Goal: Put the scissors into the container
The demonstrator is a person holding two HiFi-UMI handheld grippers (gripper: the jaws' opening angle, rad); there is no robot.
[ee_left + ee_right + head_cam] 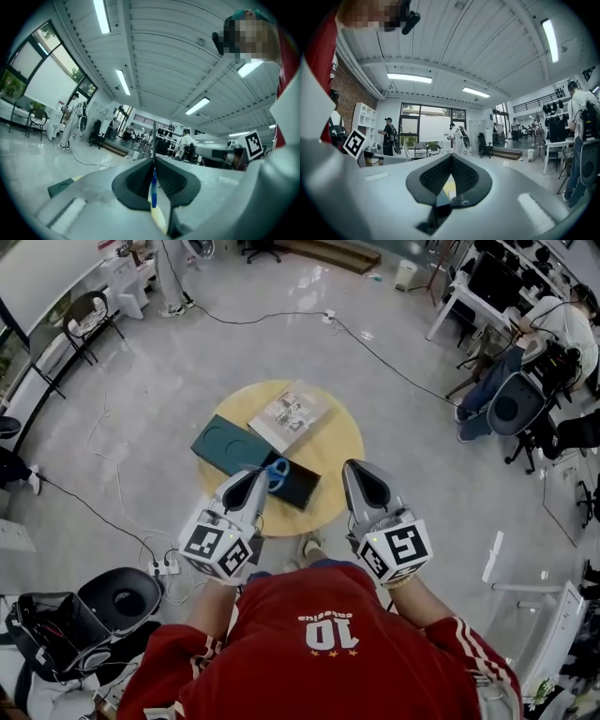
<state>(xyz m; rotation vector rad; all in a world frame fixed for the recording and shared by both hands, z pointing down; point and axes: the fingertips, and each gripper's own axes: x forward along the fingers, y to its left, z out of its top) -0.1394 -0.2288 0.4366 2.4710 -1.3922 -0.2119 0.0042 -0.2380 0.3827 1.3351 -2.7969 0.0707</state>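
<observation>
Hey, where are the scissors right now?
In the head view the scissors are clamped in the left claw, left of centre, over the dark container on the round yellow table, nearer than the booklet.

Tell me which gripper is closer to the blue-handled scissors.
Left. The left gripper has its fingers closed on the scissors; the right gripper is apart from them, off to their right, with its fingers together on nothing.

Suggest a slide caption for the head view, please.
Left hand-held gripper holds blue-handled scissors over the dark container on a round yellow table.
</observation>
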